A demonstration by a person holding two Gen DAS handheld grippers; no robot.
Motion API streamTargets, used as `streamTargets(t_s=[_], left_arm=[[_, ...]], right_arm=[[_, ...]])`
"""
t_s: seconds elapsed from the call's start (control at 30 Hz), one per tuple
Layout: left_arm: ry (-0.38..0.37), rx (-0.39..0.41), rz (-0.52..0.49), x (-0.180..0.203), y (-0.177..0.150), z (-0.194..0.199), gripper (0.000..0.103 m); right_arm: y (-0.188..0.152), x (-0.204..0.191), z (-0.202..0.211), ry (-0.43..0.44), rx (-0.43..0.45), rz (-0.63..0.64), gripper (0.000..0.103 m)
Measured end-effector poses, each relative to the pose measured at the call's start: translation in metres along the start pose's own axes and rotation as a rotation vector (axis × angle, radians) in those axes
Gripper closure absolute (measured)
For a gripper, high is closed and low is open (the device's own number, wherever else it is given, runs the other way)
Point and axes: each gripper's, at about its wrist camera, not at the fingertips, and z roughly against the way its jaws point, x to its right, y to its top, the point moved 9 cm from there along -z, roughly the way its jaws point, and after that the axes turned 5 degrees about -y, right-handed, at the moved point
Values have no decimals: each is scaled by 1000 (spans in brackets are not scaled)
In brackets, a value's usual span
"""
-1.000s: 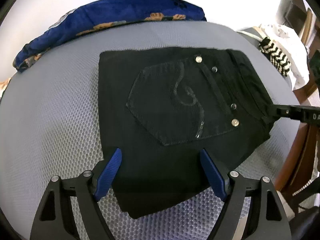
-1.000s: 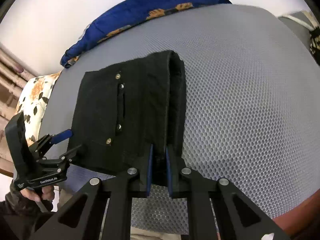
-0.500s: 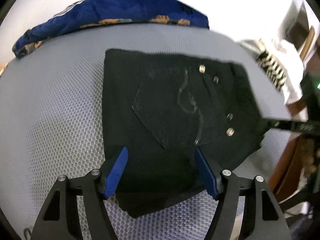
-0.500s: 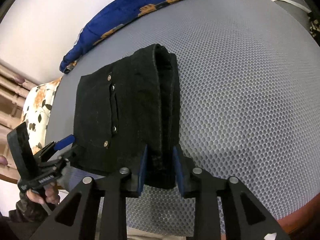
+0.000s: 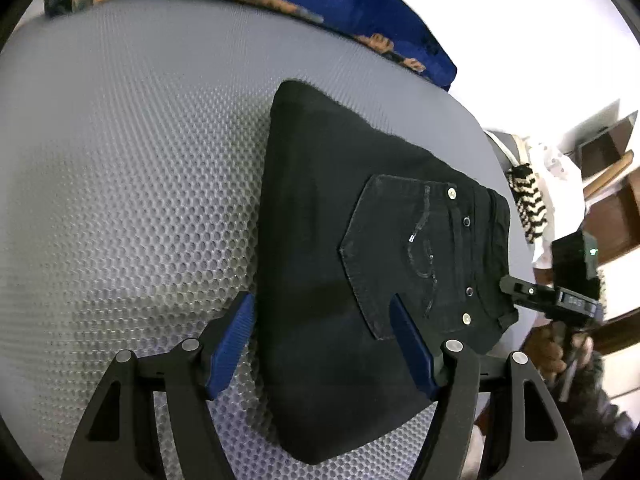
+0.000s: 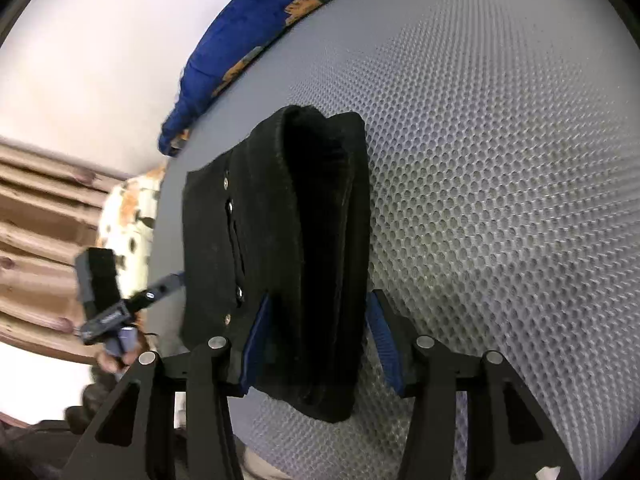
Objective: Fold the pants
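Two claws are on the job, and both stand spread with nothing pinched between them. My left gripper (image 5: 320, 344) has its blue pads wide apart over the near end of the black pants (image 5: 360, 280), which lie folded into a thick packet on the grey honeycomb mat (image 5: 120, 180), back pocket up with its rivets showing. My right gripper (image 6: 316, 344) is opened about as wide as the packet's thick folded edge, one pad at each side of it; whether the pads actually brush the cloth I cannot tell. I judge this to be denim: soft enough to bend, yet heavy and a little stiff in so many layers, so it should hold a crease but sag and slide open if lifted by a single layer. It is not fragile, and the textured mat ought to keep it from slipping. If I take hold again, I would bite the whole stack at a corner of the folded edge, every layer at once, one claw at each end. A blue floral cushion (image 5: 340, 12) lies beyond the mat, well apart from the pants.
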Motion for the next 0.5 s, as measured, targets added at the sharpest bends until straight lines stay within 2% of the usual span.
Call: streamTargets(t_s=[0.1,0.27,0.5], left_arm=[[-28,-22,23,-4,0,-7,33],[-45,-23,-14,2,10,-12,33],[-67,-49,-41,7,14,-15,33]], right_arm=[[1,5,-5,46,-21,-11,59],[7,6,-12,131,-45,-21,60],[9,6,-11,148,-98,11,63]])
